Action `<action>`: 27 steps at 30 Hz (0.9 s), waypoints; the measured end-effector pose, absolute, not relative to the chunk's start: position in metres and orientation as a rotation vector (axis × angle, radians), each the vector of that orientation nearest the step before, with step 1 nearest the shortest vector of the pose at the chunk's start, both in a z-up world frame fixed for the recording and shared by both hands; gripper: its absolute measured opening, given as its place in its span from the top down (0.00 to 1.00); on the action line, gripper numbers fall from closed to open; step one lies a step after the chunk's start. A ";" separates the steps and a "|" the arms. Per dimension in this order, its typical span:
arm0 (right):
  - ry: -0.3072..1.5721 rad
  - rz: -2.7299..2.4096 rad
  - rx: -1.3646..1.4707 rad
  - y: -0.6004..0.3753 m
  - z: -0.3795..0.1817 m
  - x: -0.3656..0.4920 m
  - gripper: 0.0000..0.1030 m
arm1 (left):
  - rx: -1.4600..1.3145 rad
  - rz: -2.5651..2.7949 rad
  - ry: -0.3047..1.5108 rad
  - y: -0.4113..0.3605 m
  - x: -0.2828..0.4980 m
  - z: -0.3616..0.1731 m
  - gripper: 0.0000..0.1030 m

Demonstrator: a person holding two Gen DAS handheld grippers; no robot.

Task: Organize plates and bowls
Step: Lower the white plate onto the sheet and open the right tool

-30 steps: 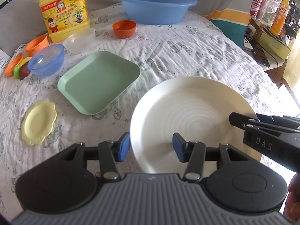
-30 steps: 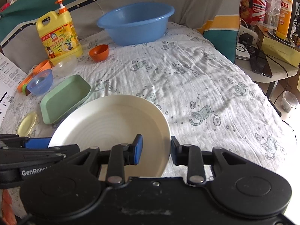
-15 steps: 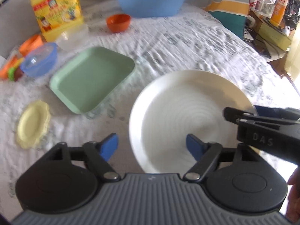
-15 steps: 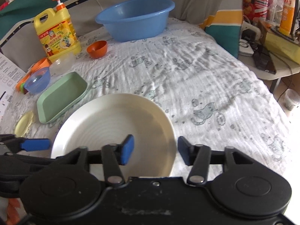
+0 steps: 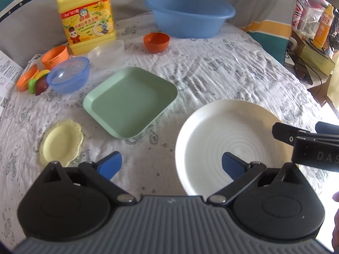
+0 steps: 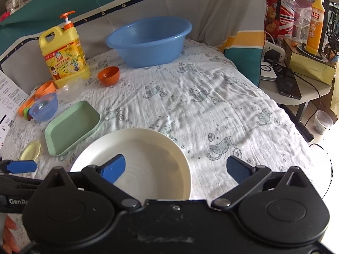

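Now the white plate (image 5: 228, 139) lies flat on the cloth-covered worktop (image 6: 211, 105), its rim between both tools. Left tool (image 5: 171, 165) and right tool (image 6: 180, 169) are opening, jaws wide apart, pads off the plate. Green square plate (image 5: 131, 101) sits just beside it.

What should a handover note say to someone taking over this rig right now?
Left claw: jaws opening wide, nothing gripped, straddling the near-left rim of the white plate.
Right claw: jaws opening too, nothing gripped, over the plate's near-right rim.
White plate lies flat on the cloth, released.
Green square tray and yellow scalloped dish lie apart to its left. Blue bowl, clear bowl, orange bowl sit separately further back, near the blue basin.
Nothing stacked yet: plates and bowls all remain to group.
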State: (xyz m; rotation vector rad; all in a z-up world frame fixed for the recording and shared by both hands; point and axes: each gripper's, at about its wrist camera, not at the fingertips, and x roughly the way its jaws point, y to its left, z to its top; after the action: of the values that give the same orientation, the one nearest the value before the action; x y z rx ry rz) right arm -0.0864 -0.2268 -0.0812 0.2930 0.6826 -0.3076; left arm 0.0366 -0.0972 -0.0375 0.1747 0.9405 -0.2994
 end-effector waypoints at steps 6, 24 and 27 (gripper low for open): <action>0.683 -0.301 0.272 -0.219 -0.073 -0.087 0.00 | 0.105 -0.272 0.935 -0.080 0.040 -0.029 0.00; 0.677 -0.243 0.243 -0.201 -0.055 -0.059 0.00 | -0.005 -0.162 0.913 -0.022 0.064 -0.027 0.00; 0.688 -0.208 0.237 -0.196 -0.054 -0.043 0.00 | -0.029 -0.135 0.914 -0.006 0.074 -0.027 0.00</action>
State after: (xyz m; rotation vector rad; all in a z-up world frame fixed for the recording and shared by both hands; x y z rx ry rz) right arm -0.0430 -0.1959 -0.0545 0.2369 0.6880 -0.2084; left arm 0.0737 -0.0063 -0.0268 -0.0286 0.9137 -0.1351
